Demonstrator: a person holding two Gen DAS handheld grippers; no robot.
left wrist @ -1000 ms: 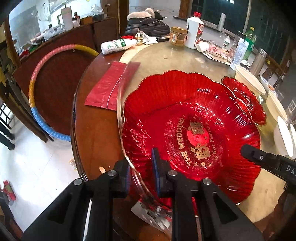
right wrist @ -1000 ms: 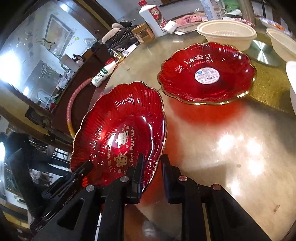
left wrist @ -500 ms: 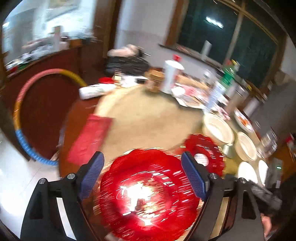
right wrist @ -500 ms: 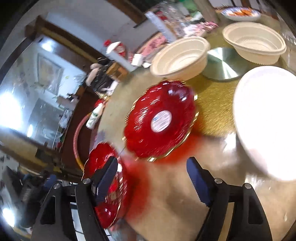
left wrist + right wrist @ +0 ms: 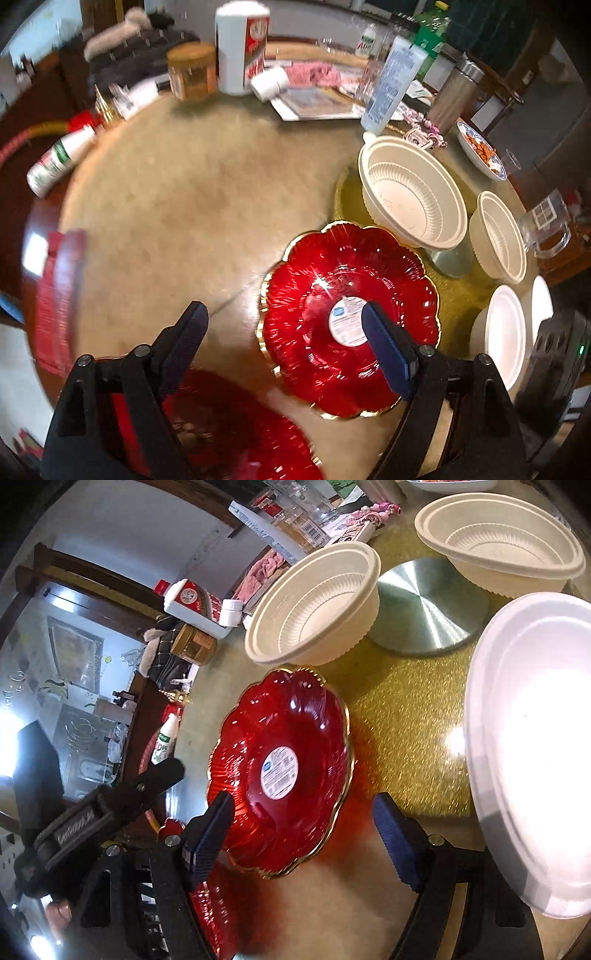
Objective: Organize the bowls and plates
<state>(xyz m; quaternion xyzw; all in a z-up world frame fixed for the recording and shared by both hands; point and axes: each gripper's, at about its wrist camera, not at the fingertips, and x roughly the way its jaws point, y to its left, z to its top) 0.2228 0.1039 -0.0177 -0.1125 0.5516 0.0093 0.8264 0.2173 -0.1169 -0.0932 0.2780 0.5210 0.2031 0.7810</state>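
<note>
Left hand-held gripper [image 5: 282, 345]: I read it as released; its jaws stand wide with nothing pressed between the blue pads, pointing steeply down at the counter [image 5: 192, 206]. Its jaws have just been opening.
Right hand-held gripper [image 5: 303, 836]: I read it as released too; jaws wide, angled down, the near rim of the stickered plate lying between them without pad contact. Its jaws have just been opening.
Red scalloped glass plate with gold rim and white round sticker [image 5: 349, 317]: flat on the counter, partly over the gold glitter mat [image 5: 456, 295], just beside the nearest cream bowl. Sticker print too small for me to read.
Second red scalloped glass plate [image 5: 236, 432]: at the near counter edge beneath the left gripper, blurred; I see no lettering from here.
Cream ribbed plastic bowls [image 5: 410, 192]: two, upright, beside a round brushed-metal disc [image 5: 424, 605].
White foam plates [image 5: 504, 332]: at the right counter edge, close under the right gripper's view.
Writing: the white bottle with red label [image 5: 242, 44] carries characters I cannot make out; the green-and-white bottle lying on its side [image 5: 59, 158] is also illegible.
Red flat packet [image 5: 59, 295]: on the counter's left edge, blurred.
</note>
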